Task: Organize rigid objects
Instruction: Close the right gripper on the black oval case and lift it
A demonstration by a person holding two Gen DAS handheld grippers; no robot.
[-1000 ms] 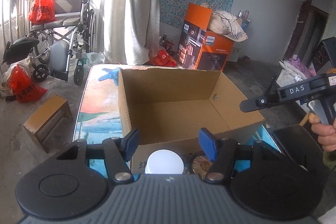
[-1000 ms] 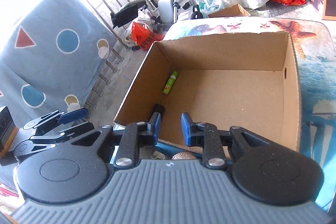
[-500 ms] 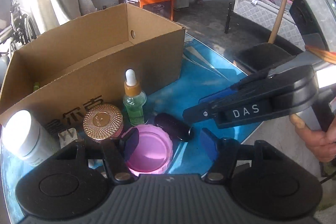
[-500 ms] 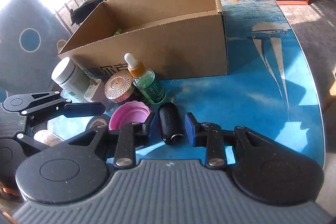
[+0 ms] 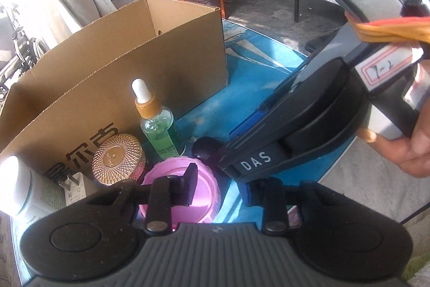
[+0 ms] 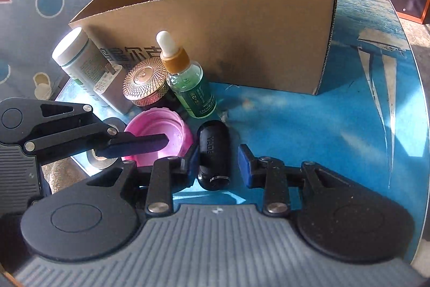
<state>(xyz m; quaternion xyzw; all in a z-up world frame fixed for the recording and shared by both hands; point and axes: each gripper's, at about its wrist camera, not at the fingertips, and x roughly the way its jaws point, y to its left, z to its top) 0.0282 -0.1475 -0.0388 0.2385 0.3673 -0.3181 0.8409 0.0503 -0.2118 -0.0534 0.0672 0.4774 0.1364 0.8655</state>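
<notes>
Landmark: an open brown corrugated cardboard box [image 6: 242, 45] on the glossy blue sea-print counter [image 6: 349, 125].

Lined up outside, against its near wall, presumably waiting to go in:
- a white-capped cylindrical plastic bottle [image 6: 75, 55]
- a white plug adapter [image 6: 110, 88]
- a round jar with a gold lattice-embossed lid [image 6: 145, 80]
- an upright clear glass dropper bottle of green liquid [image 6: 190, 88], topped by a white rubber bulb

A little further out from that same wall: an upturned pink plastic screw lid [image 6: 161, 128] with a ribbed rim. Just beside it, a smooth black capsule-shaped case [image 6: 213, 147], lying flat.

Left claw [image 5: 220, 190] angled down at the pink lid, one finger inside the hollow, the other outside the rim. Likely set for an edge pinch rather than a span of the whole wide lid. Just been closing, yet no pad seen pressing: not gripping so far.

Right claw [image 6: 217, 160] astride the black case across its narrow width, just widened slightly. One pad touching the slick shell, the other clear of it. Open, nothing held.
</notes>
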